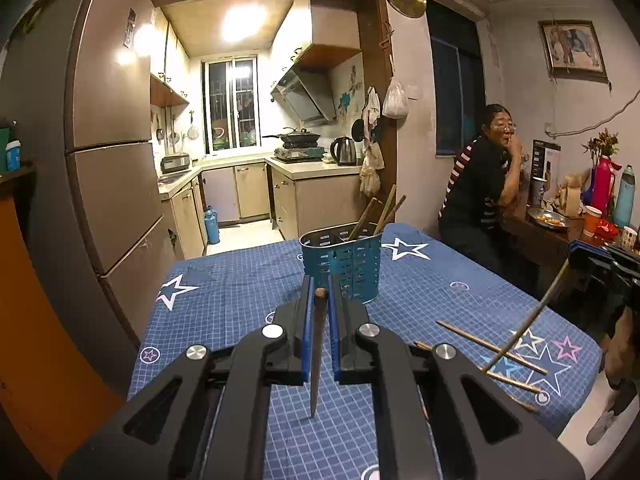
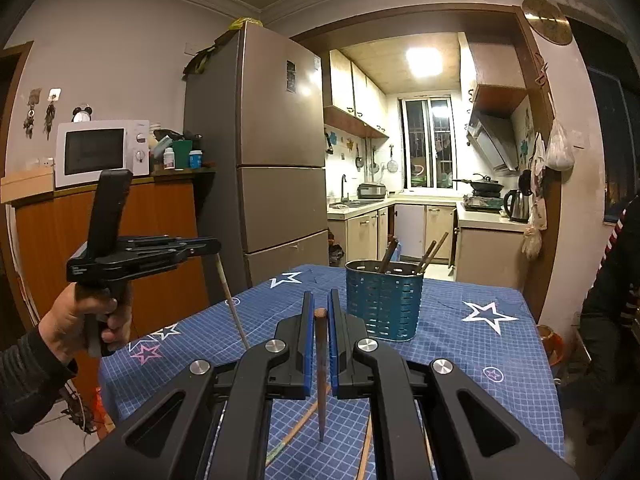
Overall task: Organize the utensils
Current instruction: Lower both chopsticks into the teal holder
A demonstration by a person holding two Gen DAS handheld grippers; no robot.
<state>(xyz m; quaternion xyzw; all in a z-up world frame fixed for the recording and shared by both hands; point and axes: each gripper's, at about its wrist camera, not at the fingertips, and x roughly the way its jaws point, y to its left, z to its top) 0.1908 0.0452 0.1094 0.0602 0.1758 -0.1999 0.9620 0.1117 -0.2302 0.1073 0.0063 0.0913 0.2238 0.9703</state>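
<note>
A blue perforated utensil holder stands on the table with several chopsticks in it; it also shows in the right wrist view. My left gripper is shut on a dark chopstick that hangs point down above the cloth. My right gripper is shut on a brown chopstick, also hanging point down. In the right wrist view the left gripper is held up at the left with its chopstick. Loose chopsticks lie on the table at the right.
The table carries a blue checked cloth with stars. A fridge stands at the left. A seated person is at a cluttered side table on the right. More loose chopsticks lie under my right gripper.
</note>
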